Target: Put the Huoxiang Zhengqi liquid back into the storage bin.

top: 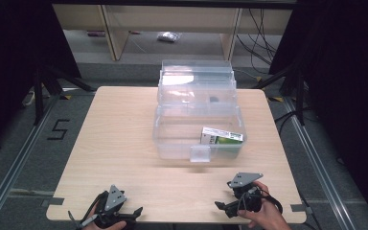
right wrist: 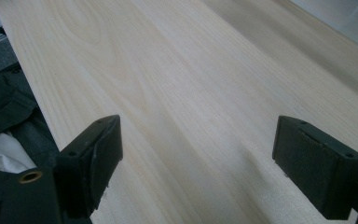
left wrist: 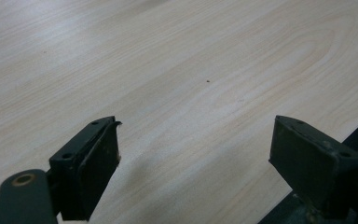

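High view: left gripper (top: pixel 135 212) and right gripper (top: pixel 220 205) rest low, fingers spread, empty.

Pale wooden surface (top: pixel 124 143), grey floor (top: pixel 9 139) with a taped 5 (top: pixel 57 129) at 9 o'clock, wooden shelving (top: pixel 172 19) at 12, black drapes (top: pixel 350 72) at the sides

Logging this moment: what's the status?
Left gripper open, right gripper open, both empty at the table's near edge. Clear box open, green carton inside. Nothing between grippers and box.
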Demonstrator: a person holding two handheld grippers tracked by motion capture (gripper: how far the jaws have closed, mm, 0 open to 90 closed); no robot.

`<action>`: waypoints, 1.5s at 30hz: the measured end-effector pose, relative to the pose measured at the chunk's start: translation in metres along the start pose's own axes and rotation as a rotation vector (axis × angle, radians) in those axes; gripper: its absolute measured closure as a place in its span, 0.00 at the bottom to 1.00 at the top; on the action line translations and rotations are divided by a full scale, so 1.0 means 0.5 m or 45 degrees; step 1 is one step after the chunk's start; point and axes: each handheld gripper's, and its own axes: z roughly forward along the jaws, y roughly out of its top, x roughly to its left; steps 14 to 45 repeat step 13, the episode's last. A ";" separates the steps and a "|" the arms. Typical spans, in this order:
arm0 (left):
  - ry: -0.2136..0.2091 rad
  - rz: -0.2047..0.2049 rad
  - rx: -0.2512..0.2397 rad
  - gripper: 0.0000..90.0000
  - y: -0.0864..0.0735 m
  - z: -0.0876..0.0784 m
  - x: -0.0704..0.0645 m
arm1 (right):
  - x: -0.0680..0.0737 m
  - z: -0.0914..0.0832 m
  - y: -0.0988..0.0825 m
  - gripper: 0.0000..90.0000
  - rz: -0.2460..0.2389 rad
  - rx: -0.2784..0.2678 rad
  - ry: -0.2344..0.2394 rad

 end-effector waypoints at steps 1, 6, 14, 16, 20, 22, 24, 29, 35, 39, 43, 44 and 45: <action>0.003 -0.001 0.003 0.17 0.000 0.000 0.000 | -0.001 0.000 0.000 0.19 -0.003 0.002 0.001; 0.003 0.001 0.005 0.17 0.000 0.000 0.000 | 0.003 -0.003 0.002 0.19 0.011 0.033 0.009; 0.003 0.000 0.005 0.17 0.001 0.000 0.000 | 0.003 -0.001 0.002 0.19 0.003 0.009 0.006; 0.003 0.000 0.005 0.17 0.001 0.000 0.000 | 0.003 -0.001 0.002 0.19 0.003 0.009 0.006; 0.003 0.000 0.005 0.17 0.001 0.000 0.000 | 0.003 -0.001 0.002 0.19 0.003 0.009 0.006; 0.003 0.000 0.005 0.17 0.001 0.000 0.000 | 0.003 -0.001 0.002 0.19 0.003 0.009 0.006; 0.003 0.000 0.005 0.17 0.001 0.000 0.000 | 0.003 -0.001 0.002 0.19 0.003 0.009 0.006; 0.003 0.000 0.005 0.17 0.001 0.000 0.000 | 0.003 -0.001 0.002 0.19 0.003 0.009 0.006; 0.003 0.000 0.005 0.17 0.001 0.000 0.000 | 0.003 -0.001 0.002 0.19 0.003 0.009 0.006; 0.003 0.000 0.005 0.17 0.001 0.000 0.000 | 0.003 -0.001 0.002 0.19 0.003 0.009 0.006; 0.003 0.000 0.005 0.17 0.001 0.000 0.000 | 0.003 -0.001 0.002 0.19 0.003 0.009 0.006; 0.003 0.000 0.005 0.17 0.001 0.000 0.000 | 0.003 -0.001 0.002 0.19 0.003 0.009 0.006; 0.003 0.000 0.005 0.17 0.001 0.000 0.000 | 0.003 -0.001 0.002 0.19 0.003 0.009 0.006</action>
